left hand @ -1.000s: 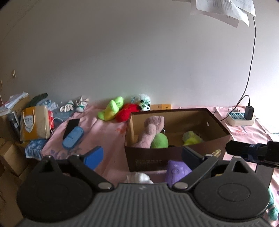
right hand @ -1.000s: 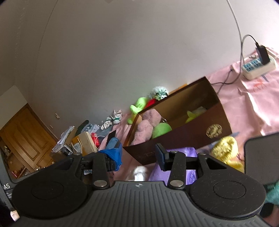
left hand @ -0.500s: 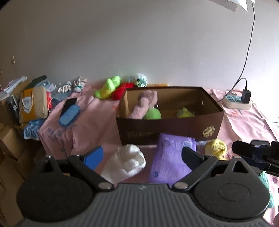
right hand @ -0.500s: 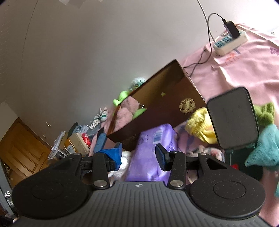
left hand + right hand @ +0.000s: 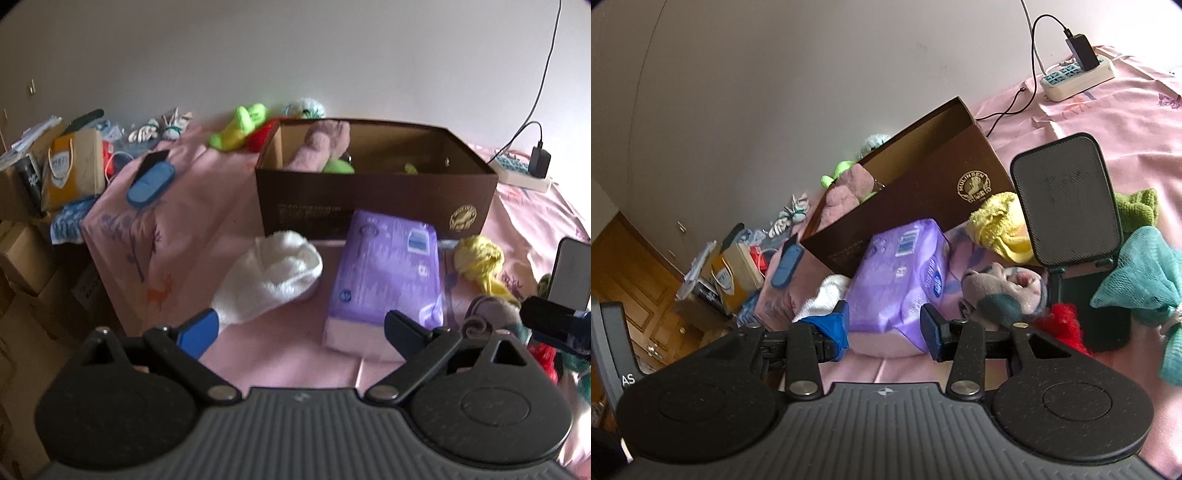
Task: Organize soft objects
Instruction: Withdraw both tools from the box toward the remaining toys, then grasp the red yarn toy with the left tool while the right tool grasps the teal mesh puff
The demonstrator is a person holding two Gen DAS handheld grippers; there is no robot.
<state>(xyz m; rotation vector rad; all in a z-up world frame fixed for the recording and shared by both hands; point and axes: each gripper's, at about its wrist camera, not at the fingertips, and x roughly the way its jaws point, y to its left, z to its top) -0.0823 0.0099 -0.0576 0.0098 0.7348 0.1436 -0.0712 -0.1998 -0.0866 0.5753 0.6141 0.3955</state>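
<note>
Jaws of both grippers lower, nearer purple pack [image 5: 388,273] — seemingly empty.

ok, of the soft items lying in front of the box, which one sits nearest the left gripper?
The white fluffy piece. Its lower end lies right by the left gripper's blue finger, while the yellow cloth sits off to the right, near the brown box.

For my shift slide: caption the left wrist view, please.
Open left gripper hovers over the pink bedspread, facing a white fluffy hat, purple pack and brown box of plush toys.
</note>
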